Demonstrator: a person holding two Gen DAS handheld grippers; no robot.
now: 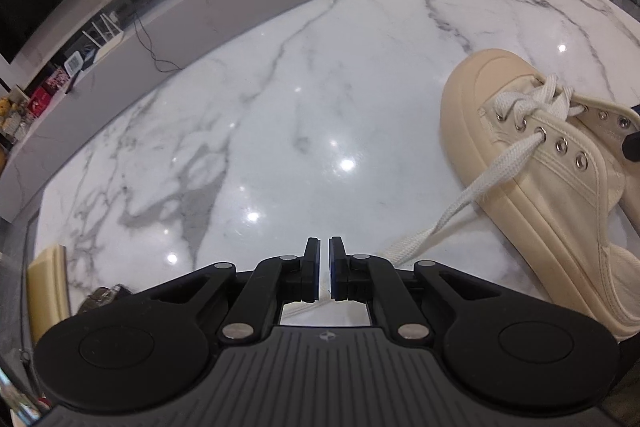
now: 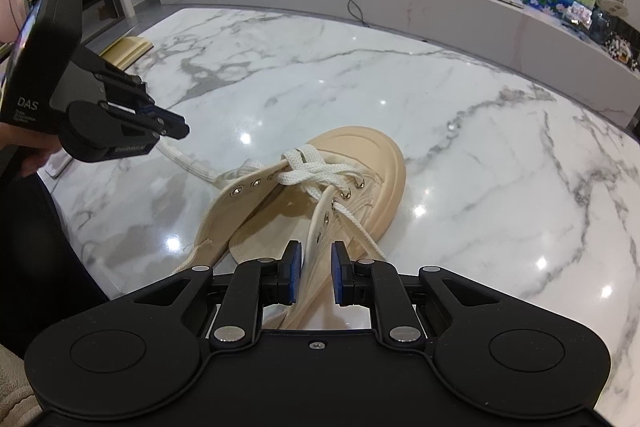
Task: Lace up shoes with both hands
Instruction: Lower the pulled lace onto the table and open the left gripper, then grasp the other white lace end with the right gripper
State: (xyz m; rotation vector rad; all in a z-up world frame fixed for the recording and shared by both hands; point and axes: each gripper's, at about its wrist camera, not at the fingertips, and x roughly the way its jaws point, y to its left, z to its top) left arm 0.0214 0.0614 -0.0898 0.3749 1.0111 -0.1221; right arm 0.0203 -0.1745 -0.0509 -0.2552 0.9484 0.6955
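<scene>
Left tool (image 1: 324, 247) clamped nearly together on the white shoelace (image 1: 480, 183); right tool (image 2: 316, 259) slightly apart, gripping the cream sneaker's (image 2: 360, 155) eyelet flap (image 2: 318, 227) above the marble counter (image 2: 480, 147).

Ahead of the left claw (image 1: 324, 269) we see bare desk (image 1: 280, 87), wide open. To its right the shoe (image 1: 532, 163) and taut lace (image 1: 472, 193) block passage.
</scene>
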